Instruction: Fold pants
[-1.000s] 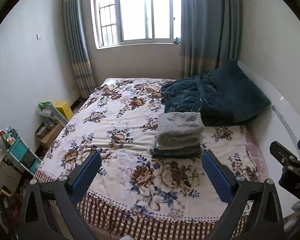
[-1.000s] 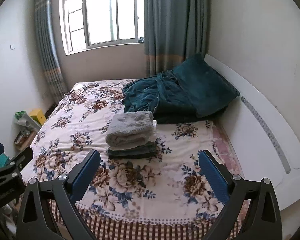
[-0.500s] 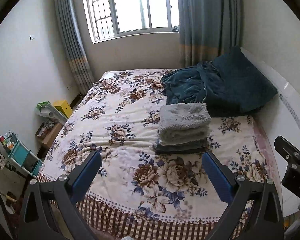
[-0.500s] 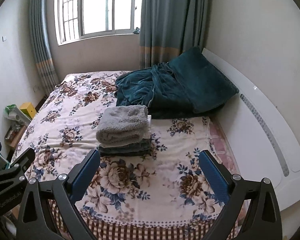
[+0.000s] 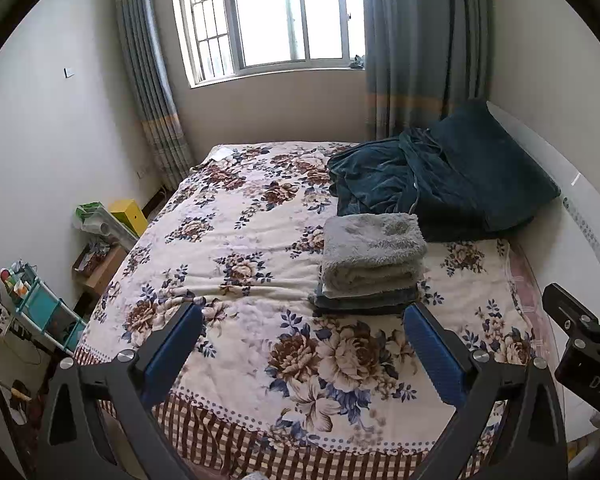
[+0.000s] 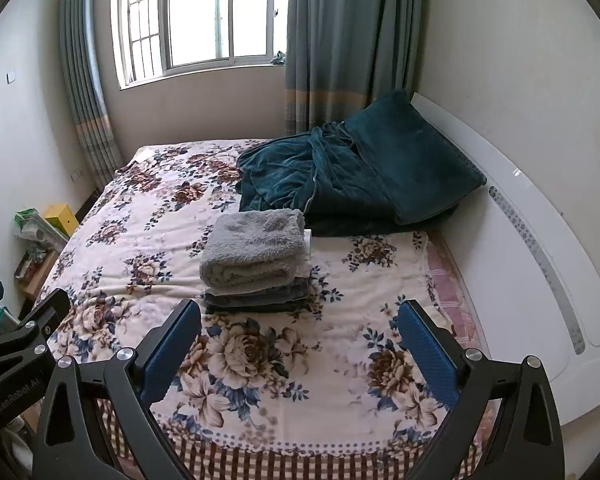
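Both tongs, left [image 5: 300, 344] and right [image 6: 298, 340], are being carried closer over the bed's [image 6: 292, 412] foot edge, spread and empty; folded pants [image 6: 256, 256] are being left stacked mid-bed, suggesting completion.

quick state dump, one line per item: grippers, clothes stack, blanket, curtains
left gripper: open, empty
right gripper: open, empty
grey fleece: folded, top of the stack
dark pants: folded, under the fleece
teal blanket: rumpled, unfolded, by the headboard
curtains: drawn aside
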